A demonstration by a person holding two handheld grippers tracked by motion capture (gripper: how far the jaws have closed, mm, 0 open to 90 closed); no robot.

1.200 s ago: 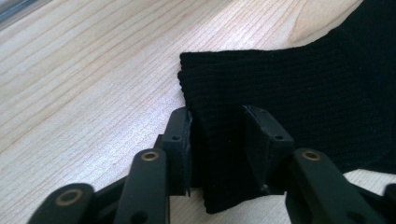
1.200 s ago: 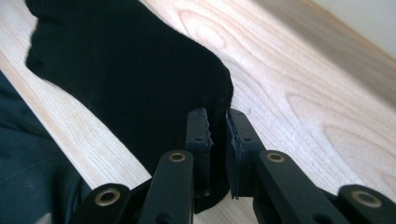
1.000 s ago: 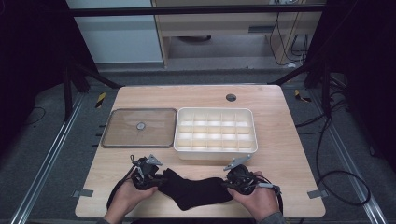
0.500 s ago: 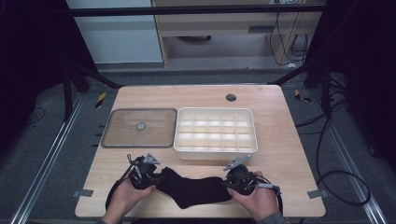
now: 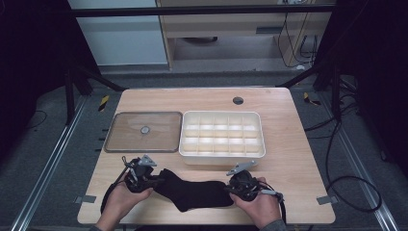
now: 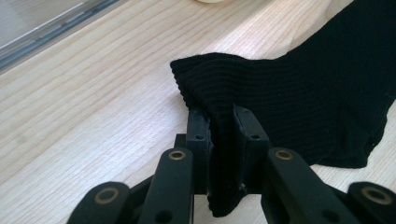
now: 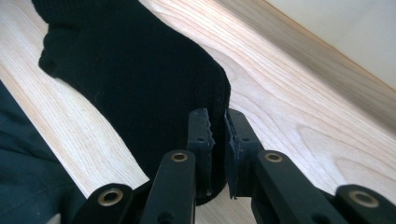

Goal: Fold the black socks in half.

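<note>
A black sock [image 5: 195, 191] lies stretched along the front of the wooden table [image 5: 288, 163]. My left gripper [image 5: 153, 179] is shut on the sock's left end; in the left gripper view the ribbed fabric [image 6: 299, 84] is pinched between the two jaws of that gripper [image 6: 222, 123]. My right gripper [image 5: 230, 186] is shut on the sock's right end, and in the right gripper view a thin edge of the sock [image 7: 140, 70] sits between the nearly closed jaws of that gripper [image 7: 217, 121]. A hand holds each gripper from the near edge.
Behind the sock stands a white tray [image 5: 222, 115] divided into several compartments. To its left lies a clear flat lid [image 5: 142, 131] with a round knob. A dark grommet hole [image 5: 237, 100] marks the table's far side. The table's front edge is close below the sock.
</note>
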